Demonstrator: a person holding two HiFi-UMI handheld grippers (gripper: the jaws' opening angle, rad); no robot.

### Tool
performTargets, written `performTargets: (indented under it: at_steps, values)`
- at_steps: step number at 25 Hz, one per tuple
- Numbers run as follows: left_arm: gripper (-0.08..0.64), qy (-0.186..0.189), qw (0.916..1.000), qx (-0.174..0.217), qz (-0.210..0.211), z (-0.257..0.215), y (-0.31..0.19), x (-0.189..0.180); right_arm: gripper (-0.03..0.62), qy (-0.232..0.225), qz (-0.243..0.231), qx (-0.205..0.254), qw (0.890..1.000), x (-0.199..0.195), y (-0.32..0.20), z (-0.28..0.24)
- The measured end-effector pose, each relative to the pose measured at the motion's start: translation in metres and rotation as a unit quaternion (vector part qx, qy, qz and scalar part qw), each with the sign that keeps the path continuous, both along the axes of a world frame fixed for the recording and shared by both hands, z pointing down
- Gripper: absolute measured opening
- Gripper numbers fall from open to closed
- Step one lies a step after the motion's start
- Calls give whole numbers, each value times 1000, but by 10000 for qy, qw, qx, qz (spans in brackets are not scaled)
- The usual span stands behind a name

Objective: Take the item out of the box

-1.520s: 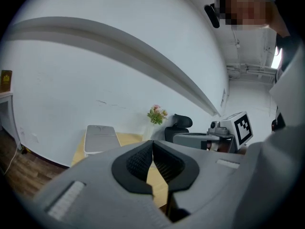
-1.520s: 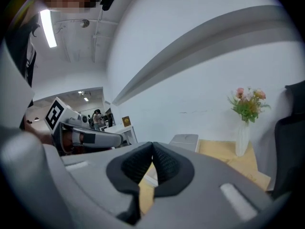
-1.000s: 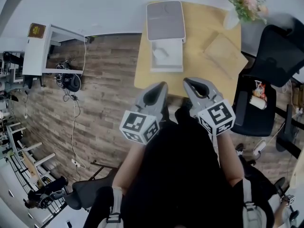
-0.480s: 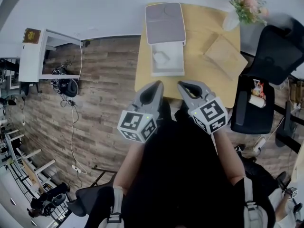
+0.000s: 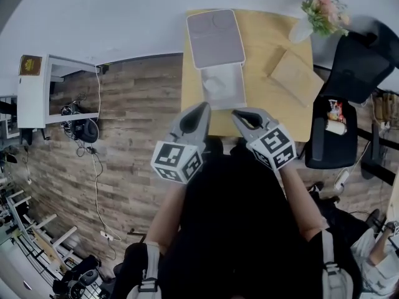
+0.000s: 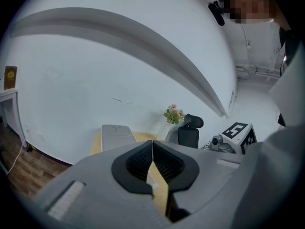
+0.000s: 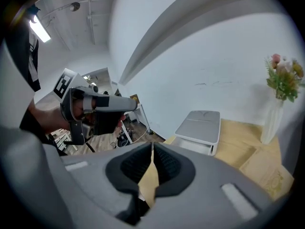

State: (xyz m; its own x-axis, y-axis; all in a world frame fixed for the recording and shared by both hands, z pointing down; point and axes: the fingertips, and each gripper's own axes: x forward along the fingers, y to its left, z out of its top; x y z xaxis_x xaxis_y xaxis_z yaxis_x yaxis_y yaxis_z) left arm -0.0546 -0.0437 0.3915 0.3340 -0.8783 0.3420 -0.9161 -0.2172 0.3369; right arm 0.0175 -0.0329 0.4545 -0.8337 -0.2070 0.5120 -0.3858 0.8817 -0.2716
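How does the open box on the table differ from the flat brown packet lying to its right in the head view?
The box is white and grey; the brown packet nearly matches the table in colour. The box is flipped open, one half laid back toward the wall; the packet lies flat. The box sits square to the table's edges; the packet lies askew. Both rest on that table.

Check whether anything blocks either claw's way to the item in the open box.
Nothing visible does. The white item lies exposed in the open box, lid folded back. Only bare table separates it from the left claw and right claw. The right claw's jaws have just been opening slightly, nothing between them.
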Motion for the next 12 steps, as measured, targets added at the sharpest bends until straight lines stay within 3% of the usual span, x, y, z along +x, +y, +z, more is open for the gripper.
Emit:
performTargets:
  at_steps: [12]
  values:
    - [12, 127, 9991, -112, 401, 16, -31, -48, 21, 540, 388, -260, 9974, -33, -23, 35]
